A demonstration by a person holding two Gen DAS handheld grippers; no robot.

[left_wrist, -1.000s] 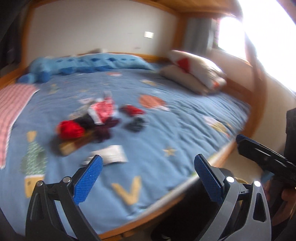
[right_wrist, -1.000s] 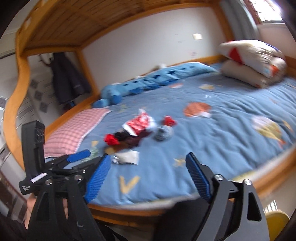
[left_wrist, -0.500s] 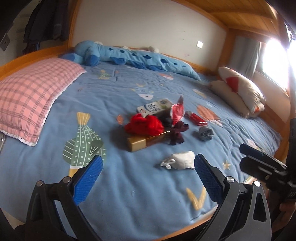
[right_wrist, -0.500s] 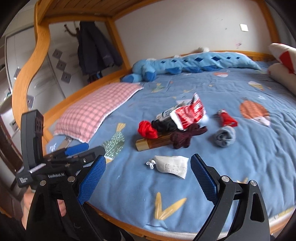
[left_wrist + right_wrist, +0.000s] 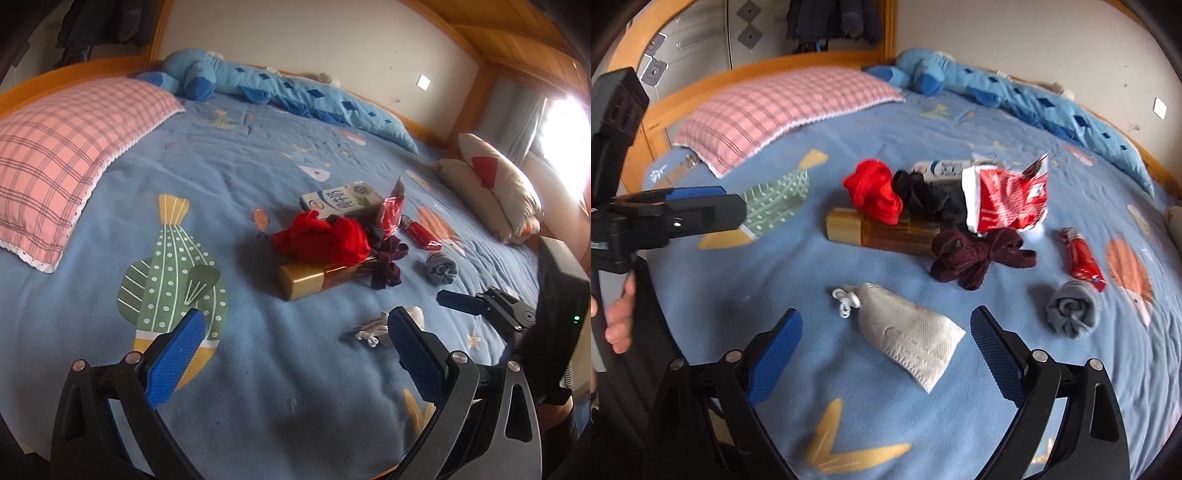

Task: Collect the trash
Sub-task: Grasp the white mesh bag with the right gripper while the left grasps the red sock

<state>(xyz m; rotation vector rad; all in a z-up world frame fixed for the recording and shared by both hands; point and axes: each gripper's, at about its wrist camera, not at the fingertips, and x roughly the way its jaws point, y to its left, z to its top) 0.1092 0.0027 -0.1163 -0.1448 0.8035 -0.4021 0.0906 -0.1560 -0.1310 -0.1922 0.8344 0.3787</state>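
Note:
Trash and clothes lie in a pile on the blue bedspread (image 5: 820, 273). A white face mask (image 5: 908, 339) lies nearest, seen between the fingers of my right gripper (image 5: 886, 317). Its jaws are closing, wide apart, and the pads do not touch the mask. Behind it are a torn red wrapper (image 5: 1004, 199), a milk carton (image 5: 340, 199), a gold box (image 5: 879, 230) and a small red packet (image 5: 1084, 260). My left gripper (image 5: 295, 321) hovers open and empty over the bed, short of the gold box (image 5: 314, 280). Its right finger partly hides the mask (image 5: 373, 328).
A red cloth (image 5: 873, 192), black cloth (image 5: 931, 195), maroon sock (image 5: 975, 254) and rolled grey sock (image 5: 1071, 314) mix with the trash. A pink checked pillow (image 5: 66, 147) lies left, a blue plush toy (image 5: 295, 88) along the wall, and cushions (image 5: 495, 184) right.
Both grippers have come in closer and lower over the bed, and the views have rolled level. The mask now sits between the right gripper's fingers. Nothing has been gripped.

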